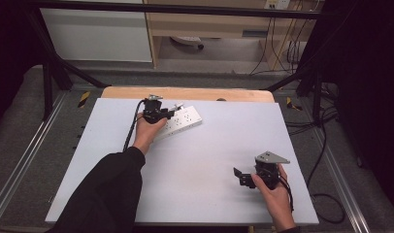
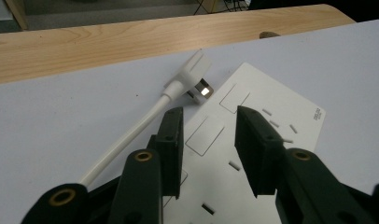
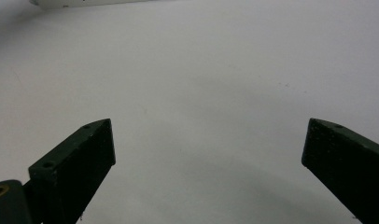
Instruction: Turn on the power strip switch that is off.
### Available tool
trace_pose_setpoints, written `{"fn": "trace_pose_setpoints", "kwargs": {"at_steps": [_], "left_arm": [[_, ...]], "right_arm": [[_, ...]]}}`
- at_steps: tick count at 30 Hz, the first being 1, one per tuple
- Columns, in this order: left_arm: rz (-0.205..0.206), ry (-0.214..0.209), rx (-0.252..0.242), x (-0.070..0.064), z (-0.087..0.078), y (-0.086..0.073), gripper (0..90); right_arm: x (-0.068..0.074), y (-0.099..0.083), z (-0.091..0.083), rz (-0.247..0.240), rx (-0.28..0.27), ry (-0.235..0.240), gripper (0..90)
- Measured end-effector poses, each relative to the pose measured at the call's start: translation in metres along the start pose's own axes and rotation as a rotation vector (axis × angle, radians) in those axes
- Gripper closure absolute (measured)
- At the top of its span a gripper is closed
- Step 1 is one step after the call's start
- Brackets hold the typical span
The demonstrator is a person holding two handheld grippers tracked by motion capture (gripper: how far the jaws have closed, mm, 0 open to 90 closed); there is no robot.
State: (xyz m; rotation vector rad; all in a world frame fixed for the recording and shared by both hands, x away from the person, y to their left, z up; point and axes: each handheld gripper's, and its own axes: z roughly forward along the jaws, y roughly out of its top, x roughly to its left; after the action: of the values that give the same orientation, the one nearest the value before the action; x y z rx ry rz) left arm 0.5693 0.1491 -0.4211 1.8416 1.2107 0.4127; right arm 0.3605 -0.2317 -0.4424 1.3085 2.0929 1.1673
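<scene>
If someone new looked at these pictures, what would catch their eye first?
The white power strip at the far left of the pale table, with the left gripper poised open over it. Beside it lies a white plug on its cable. The right gripper waits open near the front right.

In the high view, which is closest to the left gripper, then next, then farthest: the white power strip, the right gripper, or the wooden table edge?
1. white power strip: right under the left gripper.
2. wooden table edge: just beyond it, at the back.
3. right gripper: far off, front right.
</scene>
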Motion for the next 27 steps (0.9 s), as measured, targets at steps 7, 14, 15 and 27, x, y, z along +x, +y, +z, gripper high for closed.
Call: {"fn": "trace_pose_setpoints", "kwargs": {"at_steps": [7,14,15,27], "left_arm": [[0.04,0.024,0.004,-0.0031,0.0005,-0.0017,48.0],[0.052,0.027,0.002,-0.0053,0.001,-0.0028,26.4],[0.047,0.02,0.005,-0.0051,0.001,-0.0028,23.2],[0.021,-0.02,0.034,-0.0072,-0.005,-0.0015,10.8]], "right_arm": [[-0.0004,-0.0001,0.0002,0.001,0.001,-0.004,3.2],[-0.0002,-0.0001,0.0004,0.002,0.003,-0.004,3.2],[-0.0001,-0.0001,0.0004,0.003,0.004,-0.005,3.2],[-0.0002,0.0001,0.0004,-0.002,0.0,-0.004,3.2]]}}
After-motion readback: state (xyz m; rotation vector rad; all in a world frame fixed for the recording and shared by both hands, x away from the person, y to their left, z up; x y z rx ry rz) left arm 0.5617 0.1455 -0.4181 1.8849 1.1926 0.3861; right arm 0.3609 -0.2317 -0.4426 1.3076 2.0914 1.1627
